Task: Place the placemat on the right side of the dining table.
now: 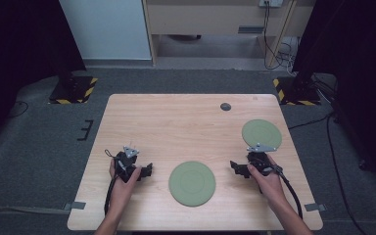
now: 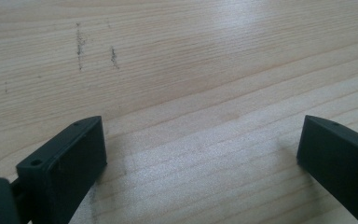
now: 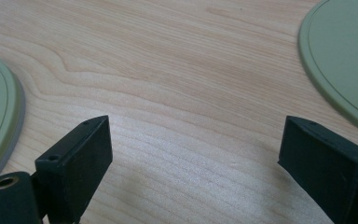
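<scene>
High view showed the near green plate lying between both wide-open claws, slightly closer to the right claw.

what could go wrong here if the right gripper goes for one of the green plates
1. The near green plate and far green plate lie flat on the table with thin, low rims, so the open right gripper may slide over an edge instead of catching it.
2. Pushing sideways could skid a plate across the smooth wood.
3. The far plate sits near the table's right edge and might be nudged off.
</scene>
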### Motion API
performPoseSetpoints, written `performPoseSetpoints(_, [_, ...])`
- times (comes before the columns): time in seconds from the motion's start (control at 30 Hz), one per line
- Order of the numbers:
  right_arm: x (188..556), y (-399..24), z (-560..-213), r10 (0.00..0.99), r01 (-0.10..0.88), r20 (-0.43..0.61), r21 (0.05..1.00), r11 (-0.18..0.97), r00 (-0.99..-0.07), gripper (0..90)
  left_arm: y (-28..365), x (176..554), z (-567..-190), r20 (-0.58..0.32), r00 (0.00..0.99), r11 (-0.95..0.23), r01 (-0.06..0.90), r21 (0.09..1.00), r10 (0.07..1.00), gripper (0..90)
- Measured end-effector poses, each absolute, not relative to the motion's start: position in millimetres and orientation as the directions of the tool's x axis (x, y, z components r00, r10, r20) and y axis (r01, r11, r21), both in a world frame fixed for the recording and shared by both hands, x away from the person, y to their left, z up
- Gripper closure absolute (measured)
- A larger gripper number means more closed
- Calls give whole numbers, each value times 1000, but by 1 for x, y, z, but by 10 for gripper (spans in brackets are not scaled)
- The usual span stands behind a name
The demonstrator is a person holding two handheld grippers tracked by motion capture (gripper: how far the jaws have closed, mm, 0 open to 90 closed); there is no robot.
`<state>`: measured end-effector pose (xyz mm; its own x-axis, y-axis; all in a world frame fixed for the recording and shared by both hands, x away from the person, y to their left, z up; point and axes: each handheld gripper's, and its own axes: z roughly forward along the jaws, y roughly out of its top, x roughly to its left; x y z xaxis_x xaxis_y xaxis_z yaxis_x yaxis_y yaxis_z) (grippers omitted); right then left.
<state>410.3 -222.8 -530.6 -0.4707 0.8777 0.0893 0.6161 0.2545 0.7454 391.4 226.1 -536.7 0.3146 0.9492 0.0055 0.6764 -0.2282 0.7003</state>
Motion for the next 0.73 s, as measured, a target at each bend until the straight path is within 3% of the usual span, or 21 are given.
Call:
performPoseSetpoints(0.37, [409, -215, -539, 878, 610, 3, 721, 330, -479, 76, 226, 391, -537, 5, 319, -231, 675, 700, 948, 8])
performPoseSetpoints(0.73, [408, -215, -539, 879, 625, 5, 705, 335, -477, 4, 226, 391, -537, 4, 323, -234, 675, 700, 946, 7])
